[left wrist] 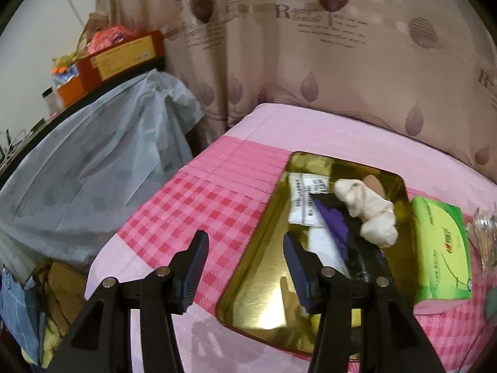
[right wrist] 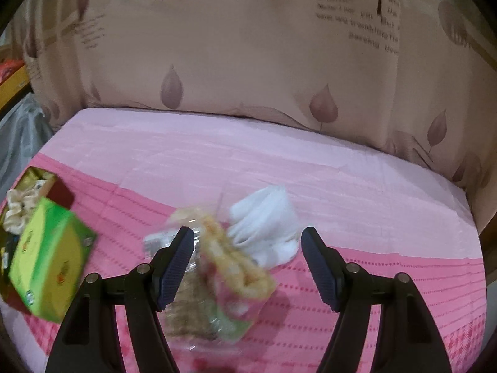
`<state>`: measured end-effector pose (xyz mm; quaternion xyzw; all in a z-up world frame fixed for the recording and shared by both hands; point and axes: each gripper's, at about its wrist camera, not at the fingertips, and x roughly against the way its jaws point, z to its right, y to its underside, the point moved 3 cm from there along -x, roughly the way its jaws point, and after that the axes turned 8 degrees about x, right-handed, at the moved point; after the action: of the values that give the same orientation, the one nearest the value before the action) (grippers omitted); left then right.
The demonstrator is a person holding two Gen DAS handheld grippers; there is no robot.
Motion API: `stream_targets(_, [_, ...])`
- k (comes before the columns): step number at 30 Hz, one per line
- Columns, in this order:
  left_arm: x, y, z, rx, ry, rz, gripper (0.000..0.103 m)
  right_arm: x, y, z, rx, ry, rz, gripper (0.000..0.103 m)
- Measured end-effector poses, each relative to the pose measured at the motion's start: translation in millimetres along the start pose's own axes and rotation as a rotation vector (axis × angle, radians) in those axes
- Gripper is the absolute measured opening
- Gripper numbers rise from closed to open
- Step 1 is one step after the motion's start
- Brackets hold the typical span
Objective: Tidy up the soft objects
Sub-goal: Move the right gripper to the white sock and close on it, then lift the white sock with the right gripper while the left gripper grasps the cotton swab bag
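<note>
left wrist view: left tool (left wrist: 245, 255) hangs with its jaws apart and nothing between them, one finger over the pink checked bedspread (left wrist: 198, 199), the other over the near corner of a shiny gold tray (left wrist: 264, 298). the tray lies flat on the bed and holds a cream scrunchie (left wrist: 369, 214), a white printed packet (left wrist: 303, 202), a purple-and-black item (left wrist: 335, 227) and a tan round thing (left wrist: 374, 183) at the far side. a green tissue pack (left wrist: 441, 248) lies just beside the tray's right edge, and a clear crinkly bag (left wrist: 484, 233) sits further right at the frame's rim. a patterned curtain (left wrist: 310, 62) hangs behind the bed; a grey sheet (left wrist: 93, 161) drapes furniture at left, with a red and yellow box (left wrist: 124, 56) on top.

right wrist view: right tool (right wrist: 248, 261) is also spread wide, gripping nothing. below and between its fingers, blurred, lies the clear bag of snacks (right wrist: 223, 267) on the bedspread (right wrist: 372, 279), with a white cloth (right wrist: 267, 223) touching its far side. the tissue pack (right wrist: 49, 264) is at left, the scrunchie (right wrist: 21, 208) and tray corner (right wrist: 31, 177) behind it.
</note>
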<state>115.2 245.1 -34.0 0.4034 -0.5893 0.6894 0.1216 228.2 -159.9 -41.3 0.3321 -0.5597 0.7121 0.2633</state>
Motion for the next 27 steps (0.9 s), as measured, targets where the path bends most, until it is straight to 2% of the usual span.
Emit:
stream_targets(8, [10, 12, 39, -0.146, 0.065, 0.012, 0.051, -49, 2, 20, -0.033, -0.044, -0.063, 0.069])
stream_targets(11, [21, 15, 60, -0.164, 0.118, 0.017, 0.051, -67, 5, 22, -0.025, -0.072, -0.084, 0.065])
stream_targets(13, [28, 16, 80, -0.181, 0.162, 0.01, 0.051, -74, 6, 22, -0.019, -0.092, -0.09, 0.058])
stream_targets(18, [46, 20, 142, -0.27, 0.261, 0.02, 0.051, -75, 7, 20, 0.025, -0.091, -0.056, 0.042])
stream_targets(23, [53, 34, 206, -0.329, 0.39, -0.029, 0.053, -69, 11, 19, 0.014, -0.088, -0.016, 0.035])
stream_targets(27, [47, 47, 247, -0.36, 0.454, -0.091, 0.054, -56, 11, 20, -0.007, -0.085, 0.026, 0.035])
